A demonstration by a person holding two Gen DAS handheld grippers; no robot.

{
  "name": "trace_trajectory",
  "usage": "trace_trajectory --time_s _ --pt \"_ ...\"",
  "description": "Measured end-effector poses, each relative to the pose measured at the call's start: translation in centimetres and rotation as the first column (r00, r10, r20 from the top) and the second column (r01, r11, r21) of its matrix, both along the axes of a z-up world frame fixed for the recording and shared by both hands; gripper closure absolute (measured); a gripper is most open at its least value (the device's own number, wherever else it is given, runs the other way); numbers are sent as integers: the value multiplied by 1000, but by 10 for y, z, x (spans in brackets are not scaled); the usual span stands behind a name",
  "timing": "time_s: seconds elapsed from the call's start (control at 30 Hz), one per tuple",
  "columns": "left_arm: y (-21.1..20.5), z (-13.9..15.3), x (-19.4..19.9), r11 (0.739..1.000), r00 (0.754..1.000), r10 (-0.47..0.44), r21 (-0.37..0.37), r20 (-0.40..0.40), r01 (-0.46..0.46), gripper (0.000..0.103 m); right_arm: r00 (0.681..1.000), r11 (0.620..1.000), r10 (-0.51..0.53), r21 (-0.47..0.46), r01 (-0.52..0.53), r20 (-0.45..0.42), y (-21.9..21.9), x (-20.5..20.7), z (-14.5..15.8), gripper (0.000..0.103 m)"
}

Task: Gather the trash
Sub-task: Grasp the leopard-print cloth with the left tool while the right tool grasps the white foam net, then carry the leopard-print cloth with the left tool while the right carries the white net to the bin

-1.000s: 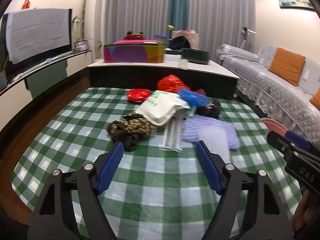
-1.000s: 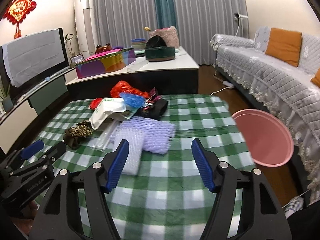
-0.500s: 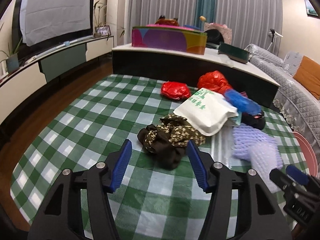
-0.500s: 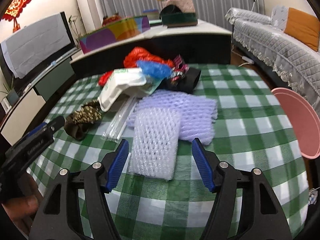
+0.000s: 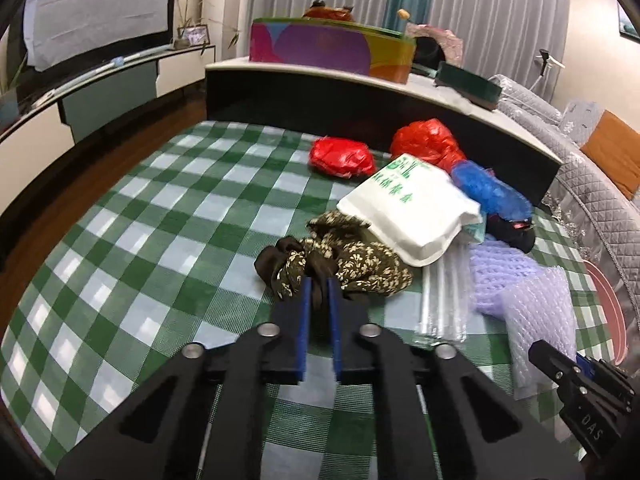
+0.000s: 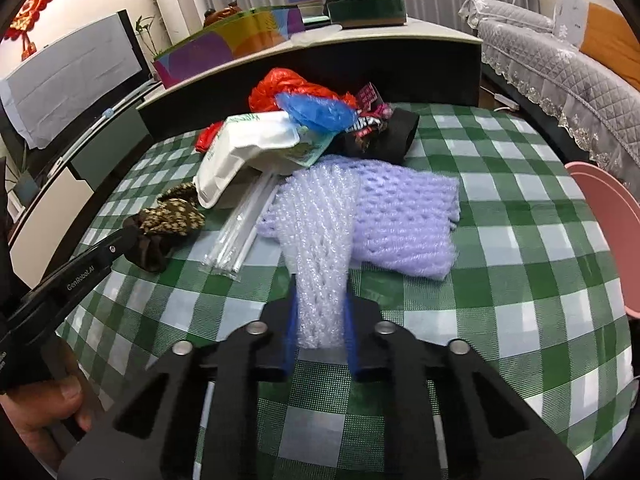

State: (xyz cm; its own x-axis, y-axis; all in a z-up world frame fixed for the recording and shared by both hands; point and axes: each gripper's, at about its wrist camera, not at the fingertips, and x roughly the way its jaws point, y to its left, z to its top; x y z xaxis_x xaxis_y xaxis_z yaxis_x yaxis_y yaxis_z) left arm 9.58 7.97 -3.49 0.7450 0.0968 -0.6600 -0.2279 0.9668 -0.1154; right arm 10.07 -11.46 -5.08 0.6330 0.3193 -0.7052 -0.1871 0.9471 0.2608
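Bunching between the nearly closed jaws of the left gripper (image 5: pixel 319 294), the crumpled brown floral cloth (image 5: pixel 340 266) spreads ahead on the green-checked table (image 5: pixel 168 216); the right gripper (image 6: pixel 319 320) pinches the pale lilac foam-net sleeve (image 6: pixel 320 248), extending forward.

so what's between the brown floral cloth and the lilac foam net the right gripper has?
A bundle of clear plastic straws, lying on the checked tablecloth between floral cloth and foam net; clearest in the right wrist view.
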Motion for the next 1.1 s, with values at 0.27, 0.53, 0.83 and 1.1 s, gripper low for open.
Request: trace_trajectory --time_s 0.27,0.53,0.83,1.1 --pt "-11 24 -13 1000 999 11 19 42 -12 98 997 1000 -16 -7 17 70 -20 -14 25 88" --pt "-37 49 -30 998 994 -45 41 95 41 98 985 997 -71 -25 75 155 -58 -31 53 88" --pt "-90 80 -42 983 971 -178 78 159 168 98 960 981 -181 -25 190 215 -121 -46 74 88" --pt "-158 100 -34 940 918 -340 69 202 333 98 923 949 -299 -25 314 243 -185 -49 82 88"
